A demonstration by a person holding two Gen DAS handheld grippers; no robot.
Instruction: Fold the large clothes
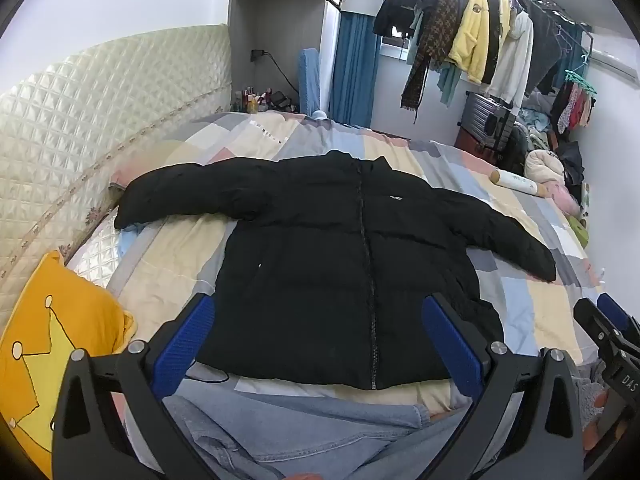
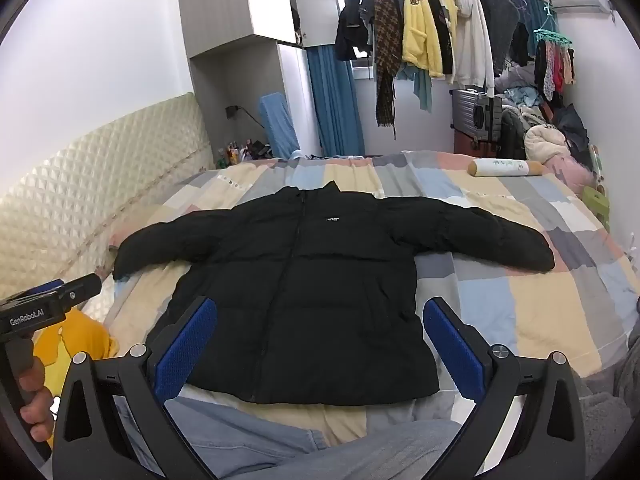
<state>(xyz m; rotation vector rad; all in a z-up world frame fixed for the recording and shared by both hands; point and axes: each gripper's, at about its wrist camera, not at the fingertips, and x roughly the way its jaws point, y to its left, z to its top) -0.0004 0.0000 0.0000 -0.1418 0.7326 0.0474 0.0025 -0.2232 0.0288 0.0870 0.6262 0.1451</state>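
A black puffer jacket (image 1: 336, 256) lies flat, front up and zipped, on the patchwork bedspread (image 1: 168, 264), with both sleeves spread out to the sides. It also shows in the right wrist view (image 2: 304, 292). My left gripper (image 1: 320, 328) is open and empty, held above the jacket's hem. My right gripper (image 2: 320, 328) is open and empty too, above the hem. The left gripper also shows at the left edge of the right wrist view (image 2: 52, 300), and the right gripper shows at the right edge of the left wrist view (image 1: 612, 332).
A yellow pillow (image 1: 52, 344) lies at the bed's left beside the quilted headboard (image 1: 80, 128). A cylindrical bolster (image 2: 506, 168) lies at the far right of the bed. Blue jeans (image 1: 280, 432) lie in front of the hem. A rack of hanging clothes (image 2: 432, 40) stands behind.
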